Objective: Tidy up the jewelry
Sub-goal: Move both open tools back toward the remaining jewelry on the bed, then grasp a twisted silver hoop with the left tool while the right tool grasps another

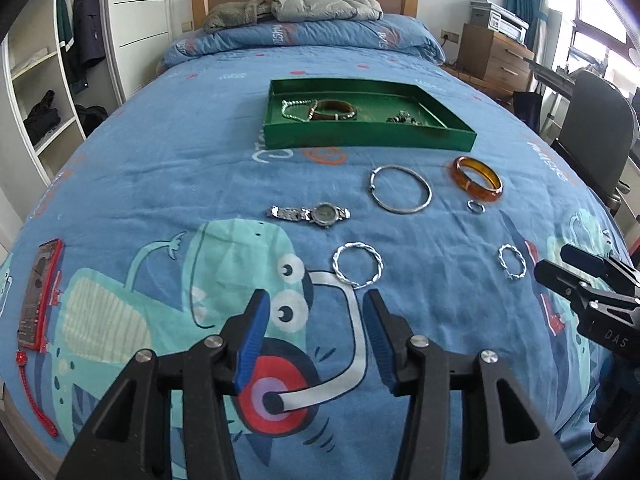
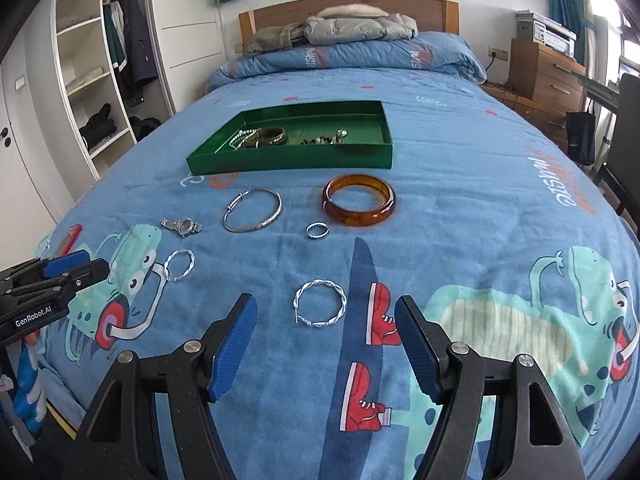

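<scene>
A green tray [image 1: 372, 140] [image 2: 288, 158] lies on the bed and holds a chain, a brown bangle and beads. In front of it lie a silver watch [image 1: 310, 213] [image 2: 182, 225], a thin silver bangle [image 1: 401, 189] [image 2: 252, 210], an amber bangle [image 1: 477, 179] [image 2: 359, 199], a small ring [image 1: 476, 207] [image 2: 317, 230] and two twisted silver hoops [image 1: 357, 265] [image 2: 320, 303]. My left gripper [image 1: 316, 300] is open and empty just short of one hoop. My right gripper [image 2: 326, 308] is open and empty around the other hoop's near side.
A red phone [image 1: 40, 294] with a red cord lies at the bed's left edge. A pillow and a grey jacket [image 2: 356, 26] lie at the headboard. A wardrobe stands left, a wooden dresser [image 2: 546, 74] and a chair [image 1: 596, 128] right.
</scene>
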A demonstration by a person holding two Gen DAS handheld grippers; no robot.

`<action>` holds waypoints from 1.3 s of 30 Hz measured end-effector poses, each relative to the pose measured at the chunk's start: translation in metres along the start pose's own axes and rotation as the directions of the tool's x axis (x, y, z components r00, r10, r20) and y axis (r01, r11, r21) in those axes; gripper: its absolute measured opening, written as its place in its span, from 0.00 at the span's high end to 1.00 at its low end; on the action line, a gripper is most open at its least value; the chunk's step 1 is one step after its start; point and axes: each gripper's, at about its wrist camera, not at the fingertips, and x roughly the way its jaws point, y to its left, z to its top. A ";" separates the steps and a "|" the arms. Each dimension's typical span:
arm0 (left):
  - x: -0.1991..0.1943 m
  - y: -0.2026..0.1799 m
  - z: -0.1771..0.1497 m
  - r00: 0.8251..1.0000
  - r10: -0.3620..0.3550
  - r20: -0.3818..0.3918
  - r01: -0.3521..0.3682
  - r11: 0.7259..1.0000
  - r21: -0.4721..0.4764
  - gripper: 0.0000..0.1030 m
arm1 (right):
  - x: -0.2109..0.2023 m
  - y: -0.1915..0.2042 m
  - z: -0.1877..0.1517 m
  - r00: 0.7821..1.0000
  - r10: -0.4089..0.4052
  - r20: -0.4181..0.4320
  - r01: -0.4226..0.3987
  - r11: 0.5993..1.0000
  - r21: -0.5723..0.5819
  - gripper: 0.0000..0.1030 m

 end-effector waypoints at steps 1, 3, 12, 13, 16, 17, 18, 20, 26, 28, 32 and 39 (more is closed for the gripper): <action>0.007 -0.004 0.000 1.000 -0.001 -0.009 0.001 1.000 0.011 0.55 | 0.006 0.000 -0.001 1.000 0.004 -0.011 -0.004 1.000 -0.003 0.31; 0.018 -0.009 0.000 1.000 -0.002 -0.021 0.003 1.000 0.027 0.55 | 0.017 -0.001 -0.003 1.000 0.012 -0.028 -0.012 1.000 -0.006 0.31; 0.051 -0.017 0.005 0.999 -0.003 -0.047 0.005 0.999 0.039 0.55 | 0.045 -0.002 -0.006 0.998 0.024 -0.063 -0.026 0.999 -0.036 0.35; 0.054 -0.017 0.006 0.999 -0.001 -0.050 0.003 0.999 0.041 0.55 | 0.045 -0.002 -0.006 0.998 0.022 -0.062 -0.025 0.999 -0.038 0.37; 0.060 -0.019 0.007 0.999 0.009 -0.049 -0.007 0.999 0.047 0.55 | 0.045 -0.004 -0.007 0.998 0.020 -0.055 -0.022 0.999 -0.041 0.43; 0.061 -0.020 0.007 0.999 0.014 -0.044 -0.012 0.999 0.052 0.55 | 0.045 -0.004 -0.007 0.998 0.019 -0.054 -0.021 0.999 -0.044 0.47; 0.062 -0.021 0.008 0.999 0.020 -0.039 -0.018 0.998 0.060 0.55 | 0.045 -0.004 -0.007 0.998 0.021 -0.053 -0.023 0.999 -0.045 0.48; 0.064 -0.024 0.008 0.999 0.030 -0.030 -0.028 0.997 0.072 0.55 | 0.045 -0.005 -0.007 0.998 0.023 -0.052 -0.026 0.999 -0.046 0.55; 0.068 -0.027 0.009 0.999 0.039 -0.014 -0.037 0.996 0.084 0.56 | 0.045 -0.004 -0.007 0.999 0.025 -0.048 -0.028 0.998 -0.063 0.61; 0.069 -0.028 0.010 0.999 0.042 -0.009 -0.041 0.995 0.091 0.56 | 0.045 -0.003 -0.007 0.999 0.025 -0.048 -0.028 0.997 -0.065 0.61; 0.069 -0.026 0.010 1.000 0.030 -0.007 -0.029 0.996 0.086 0.58 | 0.046 -0.003 -0.006 0.999 0.022 -0.049 -0.026 0.997 -0.070 0.61; 0.065 -0.028 0.010 1.000 0.023 -0.001 -0.023 0.994 0.103 0.68 | 0.044 0.000 -0.005 0.999 0.010 -0.049 -0.014 0.997 -0.078 0.62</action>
